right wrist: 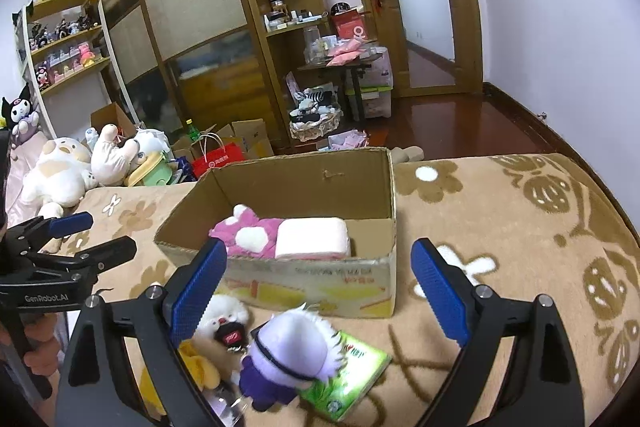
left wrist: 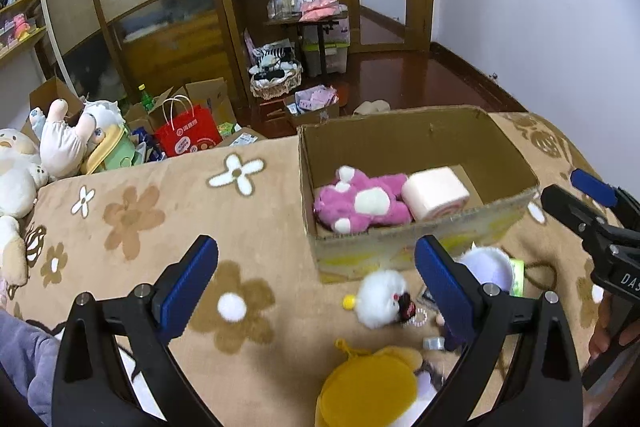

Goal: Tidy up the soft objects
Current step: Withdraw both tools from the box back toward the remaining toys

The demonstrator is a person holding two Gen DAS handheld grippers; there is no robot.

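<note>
- Left gripper (left wrist: pixel 316 287): jaws spread wide, nothing between the blue pads, hovering over the near part of the floral blanket (left wrist: pixel 132 227).
- Right gripper (right wrist: pixel 318 289): likewise spread wide and empty, above the near toys; also seen at the right edge of the left wrist view.
- Nearest, at the lower edge of the left wrist view: yellow plush (left wrist: pixel 372 387), lying on the blanket between the left gripper's fingers.
- Just beyond it: small white fluffy plush (left wrist: pixel 380 299) with a dark tag, lying on the blanket in front of the box.
- To its right: purple-bodied doll with white hair (right wrist: pixel 292 351), lying partly over a green tissue pack (right wrist: pixel 356 371).
- Beyond these: open cardboard box (right wrist: pixel 320 281), standing on the blanket, near wall facing both grippers.
- Inside the box: pink and white plush (left wrist: pixel 360 203) at left, touching a pink roll-shaped cushion (left wrist: pixel 436 193) at its right.
- Far left, off the blanket edge: large cream plush (right wrist: pixel 60 171) and a white plush turned upside down (right wrist: pixel 116 155), side by side.
- Beyond the bed, on the floor: red paper bag (left wrist: pixel 188 137) among open cartons.
- Farthest: wooden wardrobe (right wrist: pixel 192 7) and open doorway.
</note>
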